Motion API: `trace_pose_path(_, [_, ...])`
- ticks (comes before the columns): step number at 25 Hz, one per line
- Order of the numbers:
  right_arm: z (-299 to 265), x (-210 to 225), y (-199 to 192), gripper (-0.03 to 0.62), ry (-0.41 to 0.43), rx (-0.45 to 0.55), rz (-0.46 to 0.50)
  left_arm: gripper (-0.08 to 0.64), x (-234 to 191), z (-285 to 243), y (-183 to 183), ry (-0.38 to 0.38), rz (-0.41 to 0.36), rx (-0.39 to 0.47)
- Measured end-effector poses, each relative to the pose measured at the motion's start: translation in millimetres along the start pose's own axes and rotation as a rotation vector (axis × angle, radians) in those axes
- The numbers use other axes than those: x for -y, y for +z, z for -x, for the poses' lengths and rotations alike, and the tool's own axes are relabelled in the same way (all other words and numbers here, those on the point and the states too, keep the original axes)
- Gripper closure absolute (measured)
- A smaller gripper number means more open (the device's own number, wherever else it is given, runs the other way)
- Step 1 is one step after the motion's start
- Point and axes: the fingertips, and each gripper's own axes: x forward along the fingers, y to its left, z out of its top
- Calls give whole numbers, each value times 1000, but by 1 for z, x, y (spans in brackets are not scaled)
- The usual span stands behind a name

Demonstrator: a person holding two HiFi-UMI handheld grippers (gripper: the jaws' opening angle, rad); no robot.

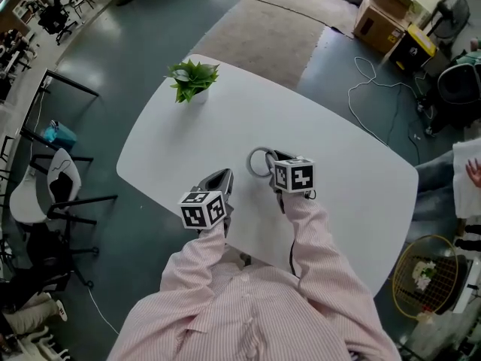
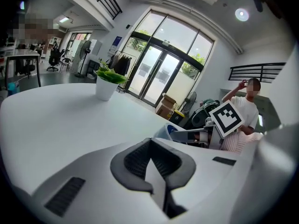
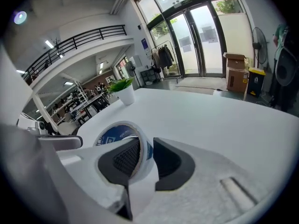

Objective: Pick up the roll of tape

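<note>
- The right gripper (image 1: 274,159) sits near the middle of the white surface (image 1: 338,149), with its fingers closed on the roll of tape (image 1: 249,164).
- In the right gripper view (image 3: 146,146), one dark pad lies inside the ring and the other outside, and both press on the wall of the roll of tape (image 3: 117,134). The blue printed core shows at the left centre of the frame.
- Whether the roll touches the surface or hangs clear of it cannot be told.
- The left gripper (image 1: 222,175) is just to the lower left of the right one and apart from the tape.
- In the left gripper view (image 2: 150,148) the fingers are closed tip to tip, with nothing between them.
- A potted plant (image 1: 192,77) stands at the upper left end of the surface, well apart from both grippers.
- Striped pink sleeves (image 1: 316,247) run from the bottom of the head view to the grippers.
- Cardboard boxes (image 1: 379,13) stand on the floor at the upper right.
</note>
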Motion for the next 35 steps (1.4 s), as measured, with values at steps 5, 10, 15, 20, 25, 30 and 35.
trace_pose_path(5, [20,-10,11,509,24,95,-4,558,9,10,13,-23,-37,37])
trace_pose_path(10, [40,-21,21,509,48,168,-1,558,17,20,26,-43,-66,74])
trace_pose_path(15, [62,-28,30,509,73,255,-17,558,30,30,40,-71,-99,116])
trace_pose_path(20, [85,-34,41,509,95,338,-9,558,43,39,53,-88,-142,153])
trace_pose_path(25, [103,-40,49,509,100,398,-4,558,51,52,67,-97,-179,194])
trace_pose_path(30, [121,-45,55,509,104,458,4,558,56,66,74,-96,-206,223])
trace_pose_path(35, [137,-48,60,509,105,508,21,558,58,78,81,-89,-230,255])
